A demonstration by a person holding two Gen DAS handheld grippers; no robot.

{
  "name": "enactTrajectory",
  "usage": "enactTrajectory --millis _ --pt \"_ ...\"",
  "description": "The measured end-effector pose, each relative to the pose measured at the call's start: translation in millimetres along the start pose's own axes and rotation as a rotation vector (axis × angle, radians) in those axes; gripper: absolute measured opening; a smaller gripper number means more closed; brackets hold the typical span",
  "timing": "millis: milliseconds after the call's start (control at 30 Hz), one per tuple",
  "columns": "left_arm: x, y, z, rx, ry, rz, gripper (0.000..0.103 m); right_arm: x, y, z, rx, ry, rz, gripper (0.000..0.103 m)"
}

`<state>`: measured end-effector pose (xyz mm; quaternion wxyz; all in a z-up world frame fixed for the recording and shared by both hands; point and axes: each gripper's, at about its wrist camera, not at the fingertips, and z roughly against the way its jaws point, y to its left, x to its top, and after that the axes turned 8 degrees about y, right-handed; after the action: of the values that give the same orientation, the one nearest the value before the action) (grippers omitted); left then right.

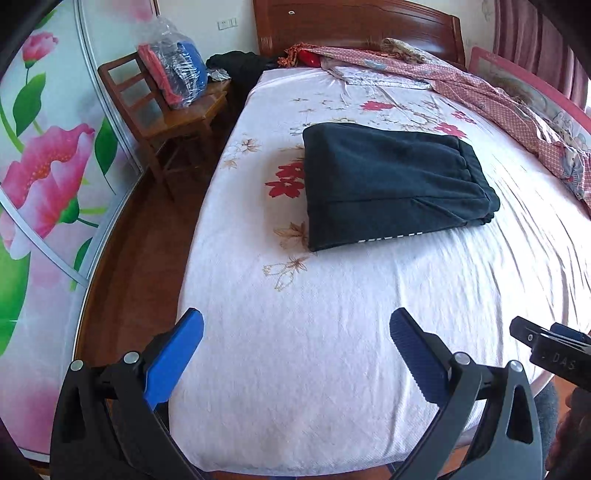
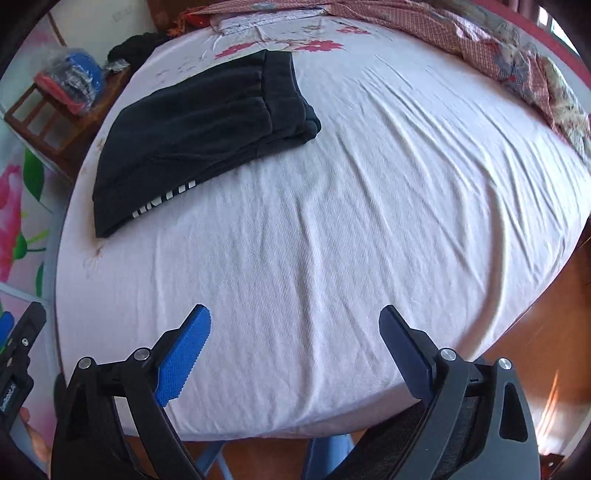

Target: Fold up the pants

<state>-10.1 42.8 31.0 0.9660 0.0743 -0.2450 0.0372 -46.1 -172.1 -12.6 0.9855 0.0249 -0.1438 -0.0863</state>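
Observation:
Dark navy pants [image 1: 391,181] lie folded into a flat rectangle on the bed's white floral sheet [image 1: 314,332], waistband toward the right. They also show in the right wrist view [image 2: 199,133], upper left. My left gripper [image 1: 295,328] is open and empty, held above the near end of the bed, well short of the pants. My right gripper [image 2: 295,325] is open and empty too, above the sheet [image 2: 332,229] near the foot edge. The right gripper's tip shows in the left wrist view [image 1: 546,347].
A wooden chair [image 1: 166,118] with bagged clothes stands left of the bed. A floral sliding wardrobe door [image 1: 44,177] lines the left. A pink checked quilt [image 1: 498,99] lies along the bed's right side. The wooden headboard [image 1: 354,26] is at the back.

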Motion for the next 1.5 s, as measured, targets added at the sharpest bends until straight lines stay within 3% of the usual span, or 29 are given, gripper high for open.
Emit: enactTrajectory --millis 300,400,500,633,733,900,1500 --pt "9 0 33 0.065 -0.075 0.047 0.101 11 32 78 -0.197 -0.365 0.098 0.092" --pt "11 11 39 0.064 -0.093 0.085 0.101 4 31 90 -0.241 -0.439 0.088 0.092" --pt "7 18 33 0.051 -0.083 0.111 0.101 -10 25 77 -0.195 -0.405 0.054 0.092" --pt "-10 19 8 0.066 -0.044 0.111 0.101 -24 31 31 -0.136 -0.278 0.059 0.092" --pt "-19 19 -5 0.035 -0.004 0.128 0.101 -30 42 25 -0.12 -0.279 0.104 0.092" --pt "-17 18 5 0.027 -0.054 0.121 0.101 -29 49 43 -0.109 -0.329 0.109 0.092" --pt "-18 11 1 -0.017 -0.012 0.102 0.101 -28 51 41 -0.064 -0.291 0.11 0.092"
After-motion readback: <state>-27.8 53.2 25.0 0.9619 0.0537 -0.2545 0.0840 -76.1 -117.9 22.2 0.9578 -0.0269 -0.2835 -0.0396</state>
